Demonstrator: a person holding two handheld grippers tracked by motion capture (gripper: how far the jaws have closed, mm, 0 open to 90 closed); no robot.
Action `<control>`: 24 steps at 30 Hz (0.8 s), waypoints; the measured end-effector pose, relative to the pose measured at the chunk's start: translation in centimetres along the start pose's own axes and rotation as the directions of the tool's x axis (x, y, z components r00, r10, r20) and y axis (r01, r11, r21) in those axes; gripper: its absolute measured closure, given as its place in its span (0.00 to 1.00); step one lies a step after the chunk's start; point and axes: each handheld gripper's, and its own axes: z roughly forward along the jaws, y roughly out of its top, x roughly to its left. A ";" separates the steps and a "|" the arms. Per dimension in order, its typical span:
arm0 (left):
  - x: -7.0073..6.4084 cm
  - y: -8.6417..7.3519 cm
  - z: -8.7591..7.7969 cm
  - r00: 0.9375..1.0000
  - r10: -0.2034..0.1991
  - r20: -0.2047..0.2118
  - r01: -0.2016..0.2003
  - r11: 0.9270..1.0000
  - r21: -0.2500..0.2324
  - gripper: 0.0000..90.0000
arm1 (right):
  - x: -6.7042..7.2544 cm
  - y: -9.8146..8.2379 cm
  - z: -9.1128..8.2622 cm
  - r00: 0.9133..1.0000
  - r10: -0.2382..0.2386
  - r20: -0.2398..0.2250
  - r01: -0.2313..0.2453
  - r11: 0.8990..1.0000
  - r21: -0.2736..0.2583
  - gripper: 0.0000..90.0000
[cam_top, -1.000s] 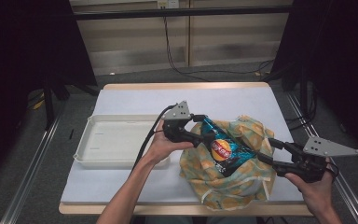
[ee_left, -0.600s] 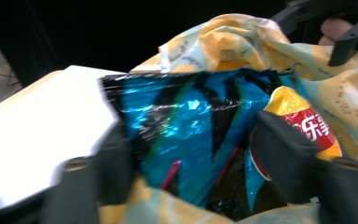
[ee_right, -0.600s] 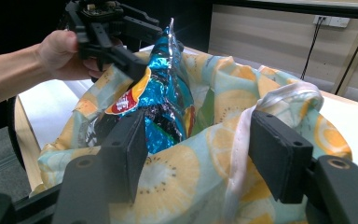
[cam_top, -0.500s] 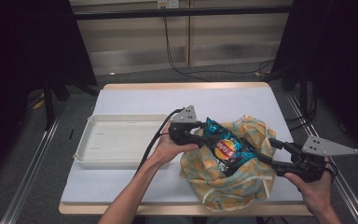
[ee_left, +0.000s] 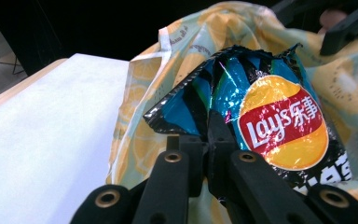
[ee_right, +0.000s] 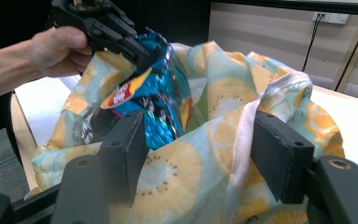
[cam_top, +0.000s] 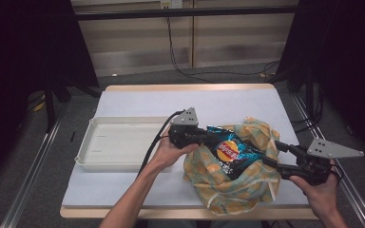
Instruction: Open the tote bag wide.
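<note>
A blue Lay's chip bag sticks out of the top of a lemon-print fabric bag at the table's front right. My left gripper has just been closing and is now shut on the chip bag's crinkled top edge; in the left gripper view the two jaws meet on the foil. The right gripper view shows that same gripper pinching the chip bag from above. My right gripper is at the fabric bag's right side. Its jaws stand apart, with the fabric and white hem bulging between them.
A shallow white tray lies on the white-covered table just left of my left hand. Metal rails run along both sides of the table, and cables cross the floor behind it.
My left gripper has moved right, from the fabric bag's left rim onto the chip bag's top, and shut on it. The right gripper has stayed where it was.
</note>
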 end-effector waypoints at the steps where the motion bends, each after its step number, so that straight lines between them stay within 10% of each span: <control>1: 0.0 0.1 -0.2 1.000 -0.006 -0.010 0.006 1.000 -0.006 0.99 | 0.0 0.0 0.0 1.000 0.000 -0.003 0.000 1.000 -0.003 0.42; 15: -0.4 1.0 -1.8 1.000 0.000 0.015 0.001 0.998 -0.065 0.99 | 0.2 0.4 -0.1 1.000 -0.004 -0.013 0.004 1.000 -0.014 0.42; 24: -1.4 0.1 -1.7 1.000 -0.006 -0.002 0.006 0.999 -0.034 0.99 | -0.2 4.2 1.0 0.999 -0.034 -0.043 0.031 0.998 -0.062 0.59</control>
